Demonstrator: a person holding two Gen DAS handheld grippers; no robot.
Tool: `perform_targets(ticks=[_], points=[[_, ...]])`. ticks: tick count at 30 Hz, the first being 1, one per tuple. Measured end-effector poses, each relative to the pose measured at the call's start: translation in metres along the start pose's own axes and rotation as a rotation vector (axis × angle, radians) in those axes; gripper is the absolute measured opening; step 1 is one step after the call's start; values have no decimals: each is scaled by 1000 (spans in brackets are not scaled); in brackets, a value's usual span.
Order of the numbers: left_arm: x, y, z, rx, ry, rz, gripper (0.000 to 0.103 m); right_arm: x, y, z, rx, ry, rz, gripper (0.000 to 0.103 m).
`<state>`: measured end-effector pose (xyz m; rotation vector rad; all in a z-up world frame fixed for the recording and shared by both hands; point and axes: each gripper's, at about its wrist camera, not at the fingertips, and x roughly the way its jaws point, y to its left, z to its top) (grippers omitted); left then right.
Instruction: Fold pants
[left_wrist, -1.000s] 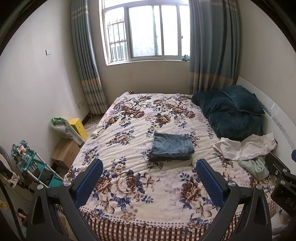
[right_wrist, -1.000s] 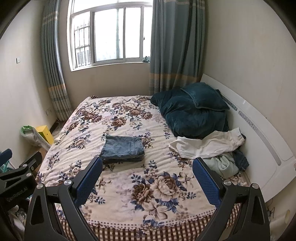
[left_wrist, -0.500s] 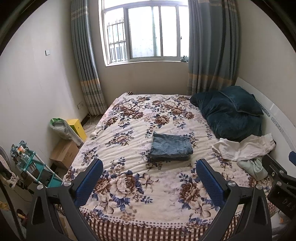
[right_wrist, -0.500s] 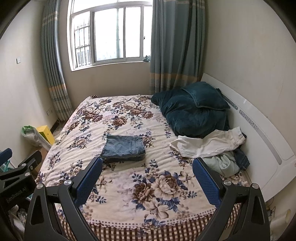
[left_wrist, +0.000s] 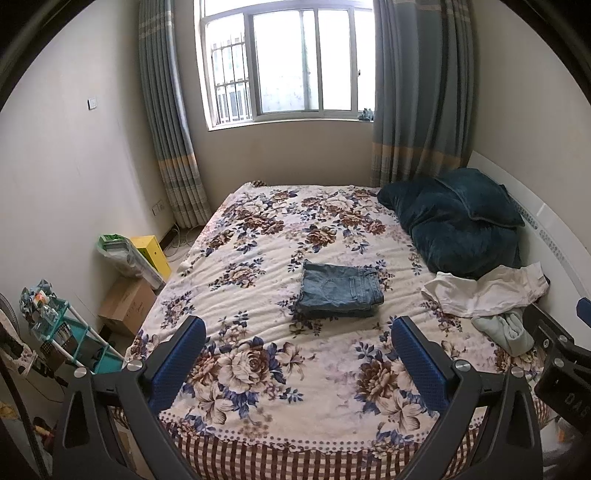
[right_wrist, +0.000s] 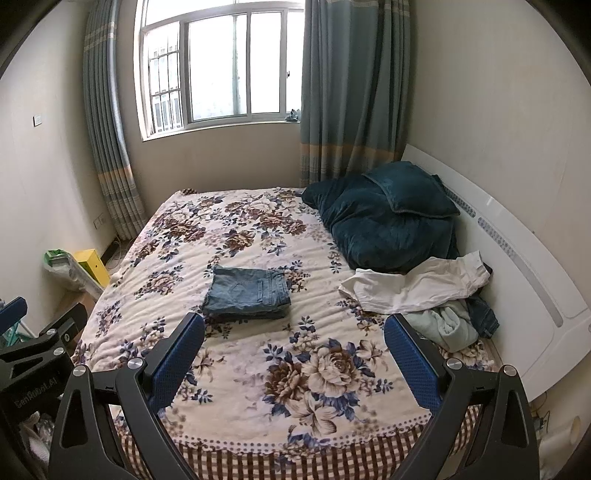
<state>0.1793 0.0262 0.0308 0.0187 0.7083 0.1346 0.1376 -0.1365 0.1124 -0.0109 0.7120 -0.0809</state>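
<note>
Over the last second both views have drawn slightly back from the bed (left_wrist: 258, 435), and little else has shifted; the pants (left_wrist: 340, 290) lie as before, a compact folded denim stack near the middle of the floral bedspread, untouched by either tool; to my eye that means the folding itself is done and the person is withdrawing, though a heap of unfolded clothes (right_wrist: 424, 284), white and pale green, remains by the headboard (right_wrist: 517, 251) beside the dark teal quilt (right_wrist: 384, 218), well apart from the stack; the left gripper (left_wrist: 295, 360) hangs over the foot of the bed with its jaws spread wide, holding nothing and touching nothing; the right gripper (right_wrist: 293, 356) is the same, jaws wide and empty, clear of the bedspread.
</note>
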Motion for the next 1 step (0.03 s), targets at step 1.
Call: perform_targets(ticks=[1], points=[[-1, -1, -1, 3, -3, -3, 103, 0, 0, 0, 0, 0, 1, 100]])
